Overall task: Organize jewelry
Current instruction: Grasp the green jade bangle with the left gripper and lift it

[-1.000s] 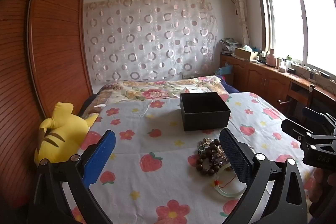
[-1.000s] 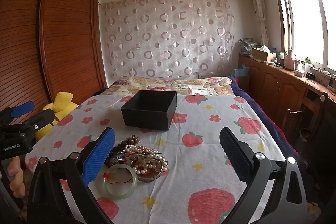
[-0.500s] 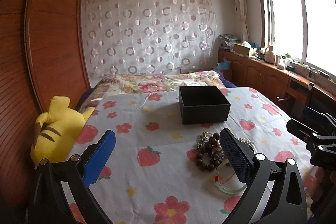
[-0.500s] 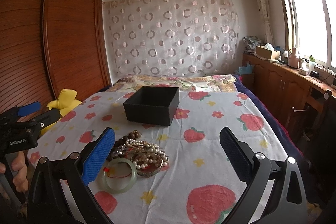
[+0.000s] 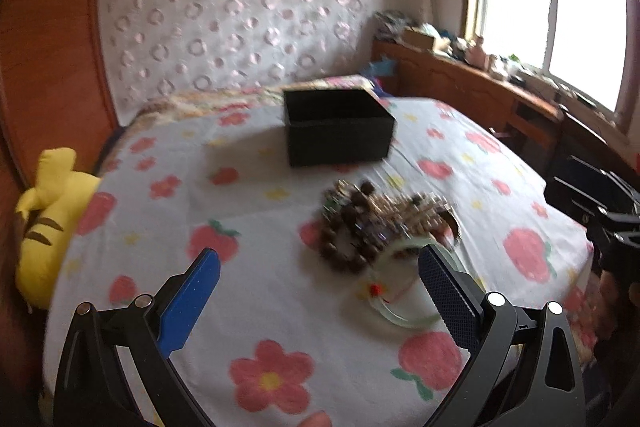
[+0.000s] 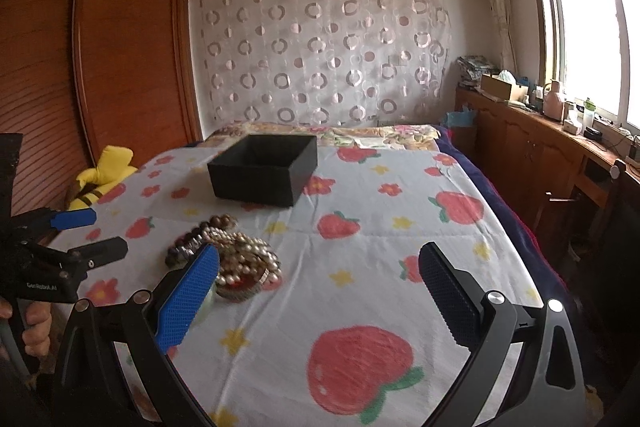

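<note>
The left gripper (image 5: 318,301) hangs over the strawberry-print bedsheet (image 5: 280,327) with its fingers spread wide and nothing between them. Off its blue left finger (image 5: 188,307), well apart at the bed's edge, lies a yellow plush toy (image 5: 48,223). Ahead of the gap and toward the dark right finger (image 5: 446,297) sits the jewelry pile (image 5: 372,227), a tangle of dark bead strands and paler pearls; the view is blurred, so I cannot separate one strand from another. A pale green bangle (image 5: 404,307) with a red thread lies just beside that right finger, partly behind it. Beyond the pile, farther along the fingers' line, stands the open black box (image 5: 338,135), its inside not visible from here.

The right gripper (image 6: 320,301) is likewise spread and empty. In its view the pile (image 6: 236,259) lies by its blue left finger, part of it hidden behind that finger, and the box (image 6: 264,173) stands ahead and left of the gap.

To my eye the step is the first pick, and nothing looks to be in the box yet. I would take the bangle first, since it lies free of the heap: shift the left gripper rightward until one finger goes inside the ring and one outside, then close on the rim. Grabbing into the tangle risks dragging several strands at once.
</note>
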Tool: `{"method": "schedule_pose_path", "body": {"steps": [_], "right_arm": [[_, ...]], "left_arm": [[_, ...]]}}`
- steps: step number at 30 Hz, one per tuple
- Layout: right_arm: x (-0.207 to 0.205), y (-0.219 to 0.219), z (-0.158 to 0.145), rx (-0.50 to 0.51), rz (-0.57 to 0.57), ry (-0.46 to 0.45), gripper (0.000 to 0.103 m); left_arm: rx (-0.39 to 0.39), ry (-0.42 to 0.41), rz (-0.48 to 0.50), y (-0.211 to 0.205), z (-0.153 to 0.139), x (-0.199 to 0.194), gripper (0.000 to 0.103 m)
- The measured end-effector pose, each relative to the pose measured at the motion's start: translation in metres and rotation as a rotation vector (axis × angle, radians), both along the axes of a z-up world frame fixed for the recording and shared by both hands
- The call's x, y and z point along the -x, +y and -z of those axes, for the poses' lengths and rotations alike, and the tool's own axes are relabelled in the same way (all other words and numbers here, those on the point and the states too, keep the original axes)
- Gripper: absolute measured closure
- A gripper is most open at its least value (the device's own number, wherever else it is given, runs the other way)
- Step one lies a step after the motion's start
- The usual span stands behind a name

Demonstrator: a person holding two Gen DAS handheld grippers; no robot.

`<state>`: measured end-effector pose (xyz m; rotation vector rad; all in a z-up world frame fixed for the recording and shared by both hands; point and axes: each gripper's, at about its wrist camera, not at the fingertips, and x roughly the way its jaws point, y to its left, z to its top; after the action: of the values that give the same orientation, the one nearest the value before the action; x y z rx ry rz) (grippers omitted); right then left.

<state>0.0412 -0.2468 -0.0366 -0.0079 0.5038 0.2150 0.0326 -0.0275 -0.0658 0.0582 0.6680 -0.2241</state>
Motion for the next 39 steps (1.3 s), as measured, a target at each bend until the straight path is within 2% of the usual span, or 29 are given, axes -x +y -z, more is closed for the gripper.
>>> {"method": "schedule_pose_path", "body": {"steps": [8,15,17,19,24,27,34,37,39], "right_arm": [[-0.001,-0.017,0.016,0.008,0.029,0.039,0.002],[-0.004,-0.027,0.025,0.012,0.048,0.058,0.002],[-0.005,-0.029,0.026,0.013,0.051,0.063,0.002],[-0.005,-0.031,0.027,0.013,0.054,0.063,0.002],[-0.005,-0.034,0.029,0.012,0.06,0.068,0.002],[-0.005,-0.035,0.029,0.012,0.059,0.066,0.002],[-0.008,-0.027,0.032,0.037,0.021,0.071,0.002],[-0.01,-0.016,0.029,0.032,-0.037,0.065,0.003],[-0.014,-0.005,0.027,0.017,-0.09,0.076,0.008]], "left_arm": [[0.042,0.117,0.105,-0.021,0.026,-0.008,0.007],[0.084,0.193,0.178,-0.037,0.035,-0.011,0.007],[0.08,0.209,0.196,-0.043,0.038,-0.014,0.01],[0.065,0.228,0.213,-0.051,0.042,-0.019,0.02],[0.02,0.212,0.214,-0.059,0.043,-0.022,0.022],[-0.025,0.188,0.201,-0.062,0.043,-0.023,0.034],[0.033,0.166,0.197,-0.038,0.036,-0.011,0.034],[0.057,0.149,0.173,-0.022,0.03,-0.003,0.034],[0.065,0.136,0.151,-0.009,0.025,0.002,0.034]]}}
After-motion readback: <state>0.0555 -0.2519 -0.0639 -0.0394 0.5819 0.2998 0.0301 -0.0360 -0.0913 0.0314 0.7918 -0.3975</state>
